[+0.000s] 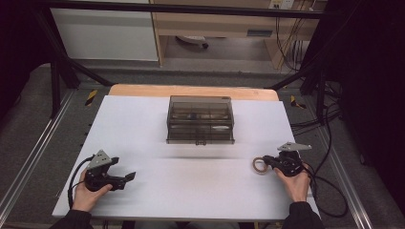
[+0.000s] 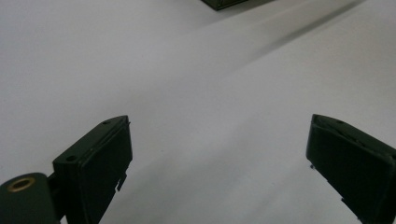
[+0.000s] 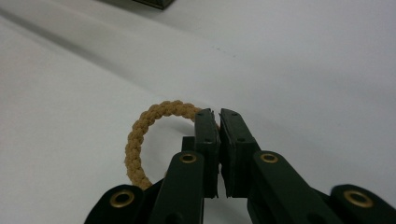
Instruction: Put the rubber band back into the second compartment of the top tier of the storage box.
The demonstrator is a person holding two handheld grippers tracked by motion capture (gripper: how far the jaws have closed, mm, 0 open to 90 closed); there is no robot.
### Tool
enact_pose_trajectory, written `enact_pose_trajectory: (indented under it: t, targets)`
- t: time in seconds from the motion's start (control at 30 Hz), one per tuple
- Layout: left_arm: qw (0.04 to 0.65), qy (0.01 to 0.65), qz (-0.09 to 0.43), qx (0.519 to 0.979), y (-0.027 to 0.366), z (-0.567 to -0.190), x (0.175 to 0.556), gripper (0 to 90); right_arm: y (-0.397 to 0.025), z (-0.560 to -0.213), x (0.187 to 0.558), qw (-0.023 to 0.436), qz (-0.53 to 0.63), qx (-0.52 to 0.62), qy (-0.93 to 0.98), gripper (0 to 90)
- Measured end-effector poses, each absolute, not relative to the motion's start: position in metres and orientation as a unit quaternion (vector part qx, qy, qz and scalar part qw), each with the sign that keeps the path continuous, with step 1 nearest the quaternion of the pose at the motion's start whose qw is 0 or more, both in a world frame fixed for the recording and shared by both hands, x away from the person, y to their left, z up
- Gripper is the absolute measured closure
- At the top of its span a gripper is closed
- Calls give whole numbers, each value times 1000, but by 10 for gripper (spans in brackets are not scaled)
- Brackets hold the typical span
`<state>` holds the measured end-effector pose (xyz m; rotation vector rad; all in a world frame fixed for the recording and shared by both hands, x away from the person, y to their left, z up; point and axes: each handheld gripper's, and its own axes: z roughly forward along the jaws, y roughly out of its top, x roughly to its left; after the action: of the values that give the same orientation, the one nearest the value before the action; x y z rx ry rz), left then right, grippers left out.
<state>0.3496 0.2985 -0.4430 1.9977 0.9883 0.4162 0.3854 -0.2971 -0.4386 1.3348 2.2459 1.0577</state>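
On the white table [image 1: 191,191], toward its near right corner, the person's right hand [image 1: 297,181] holds the right gripper [image 1: 267,161] low over the surface, with its grey three-cornered plate on top and its cable trailing off to the right. Its jaws are pressed together on a tan braided rope ring [image 1: 259,165], which lies just left of the gripper's body. In the right gripper view, the ring [image 3: 144,130] curves up and around to the left of the pinched jaws, its far arc passing between them, its near part hidden behind the gripper [image 3: 219,119].

At the near left, the left hand [image 1: 88,193] holds the left gripper [image 1: 130,176], pointing right. In the left gripper view its jaws stand wide apart with nothing between them, only bare white table [image 2: 201,93].

At the far middle of the table sits a smoky, translucent plastic box [image 1: 200,119] with a closed lid and compartments inside; what they contain is too small to tell. It stands well apart from both grippers.
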Motion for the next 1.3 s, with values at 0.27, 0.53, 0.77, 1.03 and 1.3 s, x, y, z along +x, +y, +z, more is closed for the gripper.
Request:
enact_pose_trajectory:
  t: [0.27, 0.53, 0.77, 1.03, 1.3]
  targets:
    - [424, 395, 166, 798, 299, -443, 350, 65, -295, -432, 381, 161, 380, 458, 788, 864]
    - [424, 395, 166, 798, 299, -443, 350, 65, -289, -427, 379, 158, 386, 445, 793, 864]
    - [423, 396, 166, 798, 299, -443, 350, 65, -282, -423, 376, 149, 393, 437, 795, 864]
    - [422, 395, 166, 799, 299, -443, 350, 65, -276, -420, 375, 142, 395, 428, 800, 864]
    - [422, 395, 166, 799, 299, -443, 350, 65, -265, -411, 372, 138, 405, 409, 806, 864]
